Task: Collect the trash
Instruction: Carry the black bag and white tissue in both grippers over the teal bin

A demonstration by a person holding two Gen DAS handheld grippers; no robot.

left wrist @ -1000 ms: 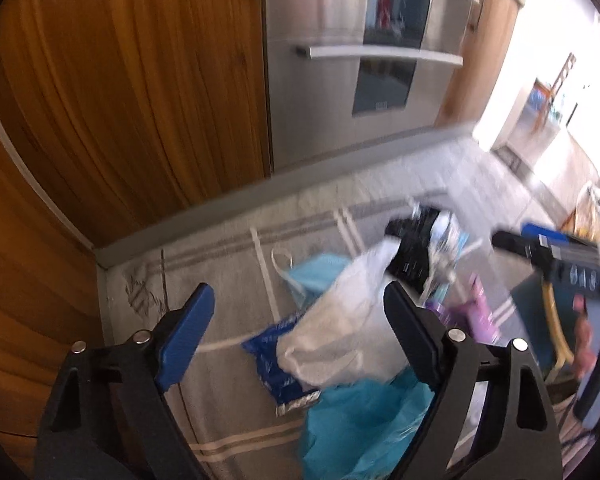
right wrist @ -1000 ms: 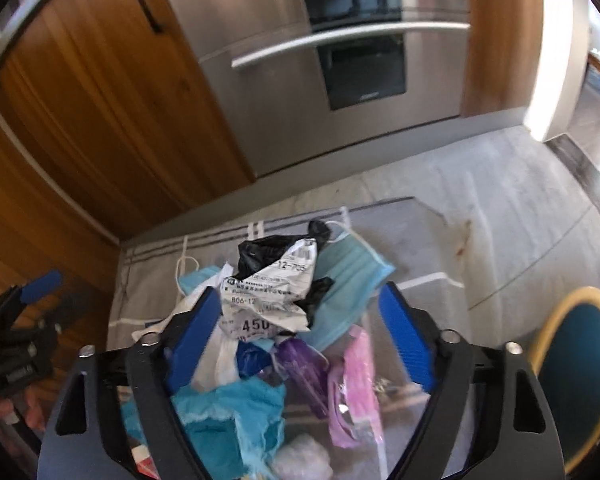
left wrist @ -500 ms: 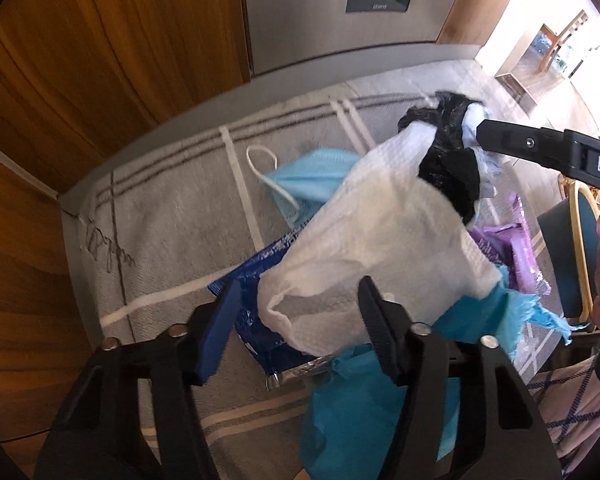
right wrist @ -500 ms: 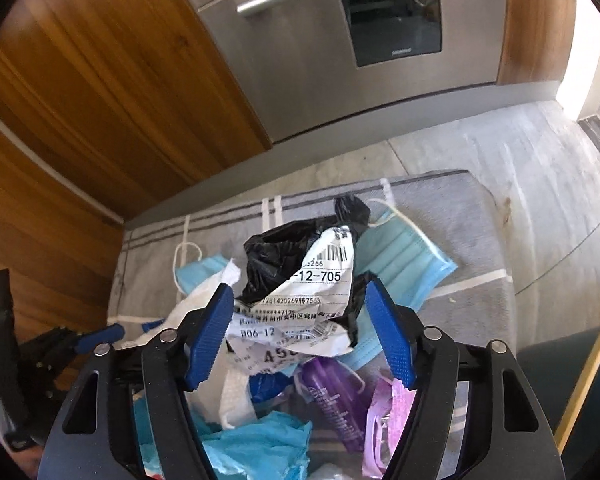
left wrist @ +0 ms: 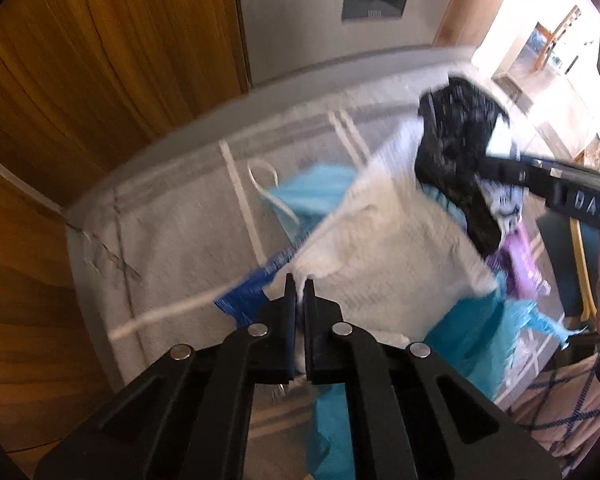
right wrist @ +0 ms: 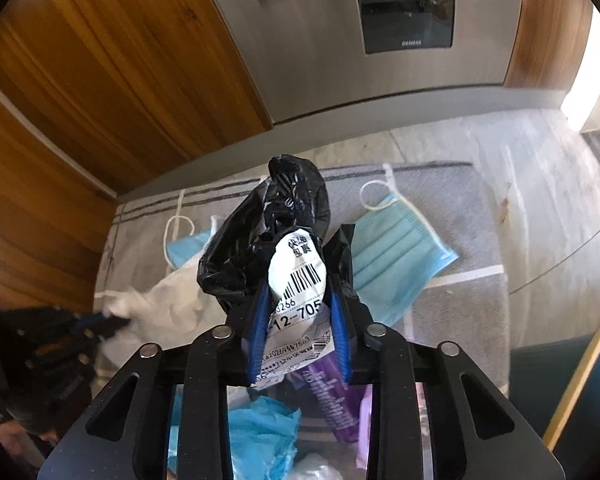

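Left gripper [left wrist: 299, 285] pinched together on the near corner of a white paper towel [left wrist: 384, 252], jaws just closed onto it, only a sliver of white showing between the pads. Right gripper [right wrist: 298, 288] clamped on a black plastic bag [right wrist: 272, 232] with a white barcode label [right wrist: 300, 280] squeezed between its blue pads, jaws just drawn in around it.

Around the towel: a dark blue wrapper [left wrist: 252, 292] tucked under its left edge, a light blue face mask [left wrist: 312, 196] beyond it with a white ear loop, crumpled turquoise paper [left wrist: 460, 344] at the near right. Beside the bag: a second face mask [right wrist: 396, 256] lying flat to the right, a purple packet [right wrist: 332, 396] beneath the gripper.

All heaped on a grey striped mat [right wrist: 452, 300] on the floor, in front of wooden cabinet doors [right wrist: 112, 64] and a steel oven [right wrist: 400, 20]. A blue chair seat with a yellow rim [right wrist: 572, 392] at the right edge.
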